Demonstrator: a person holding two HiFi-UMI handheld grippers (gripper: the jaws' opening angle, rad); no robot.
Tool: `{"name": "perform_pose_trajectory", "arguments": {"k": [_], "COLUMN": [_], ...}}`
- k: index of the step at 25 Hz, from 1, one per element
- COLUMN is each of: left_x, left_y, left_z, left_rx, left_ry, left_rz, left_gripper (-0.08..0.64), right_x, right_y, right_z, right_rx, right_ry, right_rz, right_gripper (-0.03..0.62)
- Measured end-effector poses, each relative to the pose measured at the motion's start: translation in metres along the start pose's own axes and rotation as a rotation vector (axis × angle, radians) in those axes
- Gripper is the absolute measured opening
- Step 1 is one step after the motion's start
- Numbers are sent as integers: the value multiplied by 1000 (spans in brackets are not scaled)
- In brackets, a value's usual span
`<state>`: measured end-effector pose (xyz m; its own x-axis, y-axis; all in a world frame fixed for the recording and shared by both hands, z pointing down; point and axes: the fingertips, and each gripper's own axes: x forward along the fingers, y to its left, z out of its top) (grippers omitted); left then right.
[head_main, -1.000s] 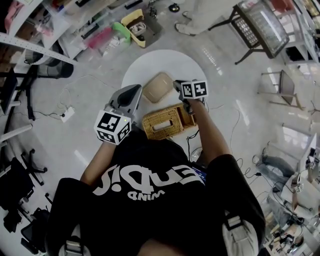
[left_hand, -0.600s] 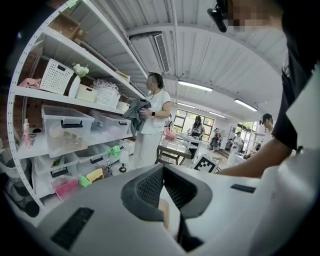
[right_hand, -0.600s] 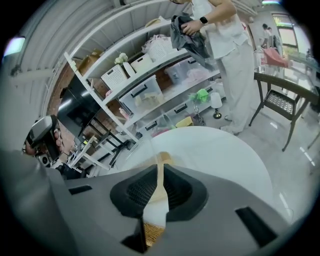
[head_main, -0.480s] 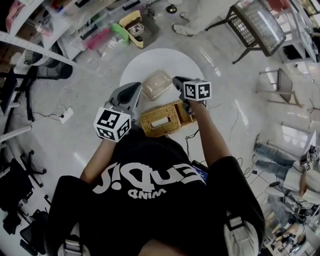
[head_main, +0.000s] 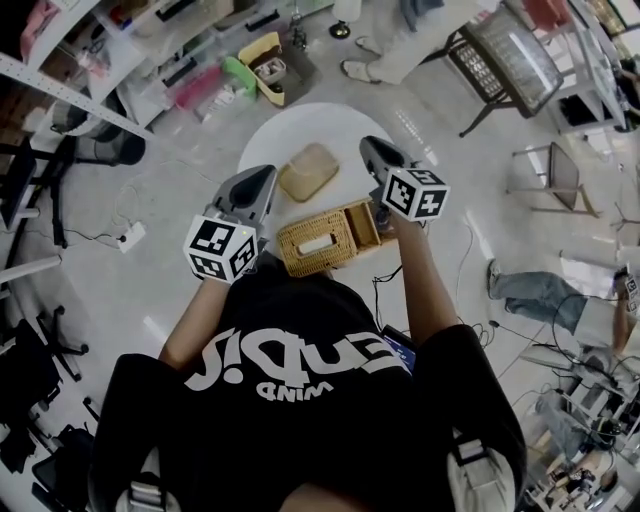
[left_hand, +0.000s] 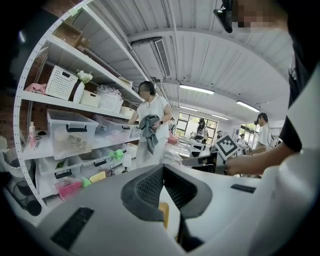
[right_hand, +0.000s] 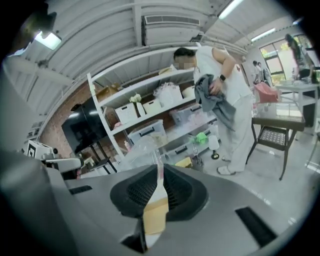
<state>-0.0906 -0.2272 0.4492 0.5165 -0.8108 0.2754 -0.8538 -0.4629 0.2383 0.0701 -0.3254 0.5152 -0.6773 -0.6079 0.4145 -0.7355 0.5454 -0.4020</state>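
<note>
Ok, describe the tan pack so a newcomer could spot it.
Find the round white table. Over it, between the tips of the left gripper and the right gripper, is the pack. It is flat, smooth and tan with rounded corners, unlike the woven box nearer the person.

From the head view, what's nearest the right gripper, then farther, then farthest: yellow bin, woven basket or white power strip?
1. Woven basket, just left of the right gripper.
2. Yellow bin, on the floor beyond the white table.
3. White power strip, on the floor far left.
</note>
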Motion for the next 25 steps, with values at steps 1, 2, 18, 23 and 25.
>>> {"name": "perform_pose_trajectory", "arguments": {"k": [1, 2, 18, 23, 25], "left_x": [-1, -3, -27, -40, -48], "left_y": [-1, -2, -27, -35, -39], "left_z": [1, 1, 18, 19, 16], "left_rx": [0, 0, 11, 17, 15], "left_ry": [-4, -7, -74, -82, -83], "left_rz": [2, 3, 33, 86, 105], "left_gripper": [-3, -3, -3, -3, -2], "right_x": [-8, -17, -143, -156, -162], "right_y": [4, 9, 54, 55, 59], "right_z": [10, 19, 24, 16, 13], "right_rx": [-13, -27, -151, -156, -157], "right_ry": [-36, -71, -347, -350, -353], "right_rz": [-5, -11, -149, -122, -113], "right_gripper": [38, 38, 38, 38, 38]}}
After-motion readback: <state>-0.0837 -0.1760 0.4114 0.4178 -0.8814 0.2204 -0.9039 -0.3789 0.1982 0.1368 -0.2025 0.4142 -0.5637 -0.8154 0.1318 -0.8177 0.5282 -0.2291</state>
